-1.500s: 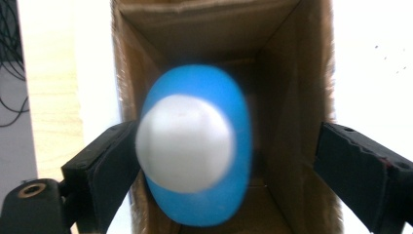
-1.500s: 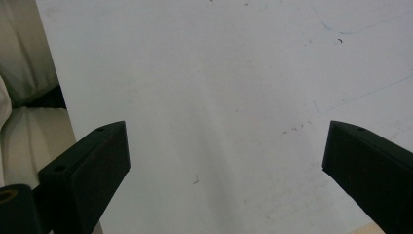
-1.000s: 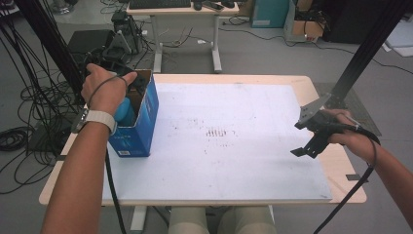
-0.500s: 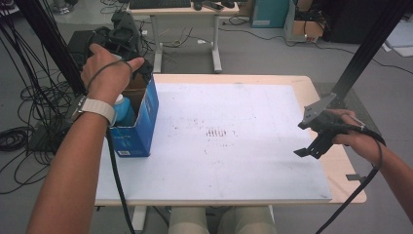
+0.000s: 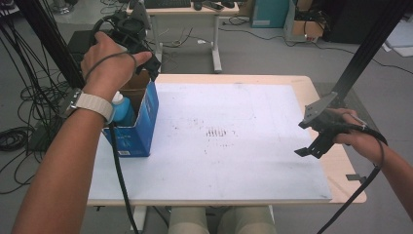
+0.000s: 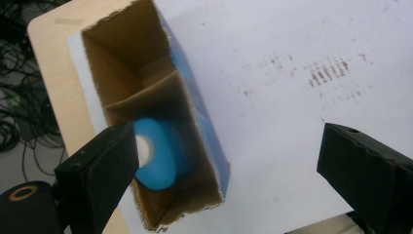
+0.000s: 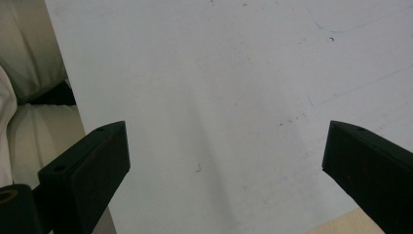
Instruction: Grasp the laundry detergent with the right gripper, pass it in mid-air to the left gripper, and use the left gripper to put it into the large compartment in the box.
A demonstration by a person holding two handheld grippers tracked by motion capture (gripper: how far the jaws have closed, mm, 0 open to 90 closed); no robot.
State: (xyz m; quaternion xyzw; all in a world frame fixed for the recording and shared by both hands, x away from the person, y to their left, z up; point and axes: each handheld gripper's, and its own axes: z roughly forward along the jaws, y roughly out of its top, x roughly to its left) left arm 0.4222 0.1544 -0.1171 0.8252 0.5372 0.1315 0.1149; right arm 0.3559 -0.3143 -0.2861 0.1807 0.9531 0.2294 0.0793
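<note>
**Bench stock: room, table, box, bottle, grippers**

Room: grey floor [image 5: 272, 53] all round the table; black cables [image 5: 19, 131] heaped at 9 o'clock of the high view; second desk [image 5: 195, 9] with keyboard at 12 o'clock; teal cabinet [image 5: 268, 12] and cardboard carton [image 5: 304, 27] toward 1 o'clock; black frame struts [image 5: 370, 44] slanting in at 10 and 2 o'clock.

Table [image 5: 336, 170]: pale wood top, rounded corners, mostly covered by a white board [image 5: 229, 165]. Board scuffed, with a cluster of dark marks [image 5: 214, 131] near the middle and faint pencil lines elsewhere.

Blue carton box [image 5: 139, 129]: upright at the 9 o'clock edge of the board, top open, torn rim, brown inside, split by a cardboard divider [image 6: 141, 92] into compartments.

Blue bottle [image 6: 156, 153]: white-capped, lodged in the box compartment nearer the person; far compartment bare cardboard.

Left gripper [image 5: 143, 53]: held in the left hand [image 5: 107, 63], raised over the far end of the box at 10 o'clock; jaws wide apart, gripping nothing, bottle seen between them below. White wristband [image 5: 95, 105] on the forearm.

Right gripper [image 5: 311, 141]: held in the right hand [image 5: 360, 139] at 3 o'clock, over the board's right edge; jaws spread wide, nothing between them but white board. Cable [image 5: 350, 200] trailing toward 5 o'clock.
</note>
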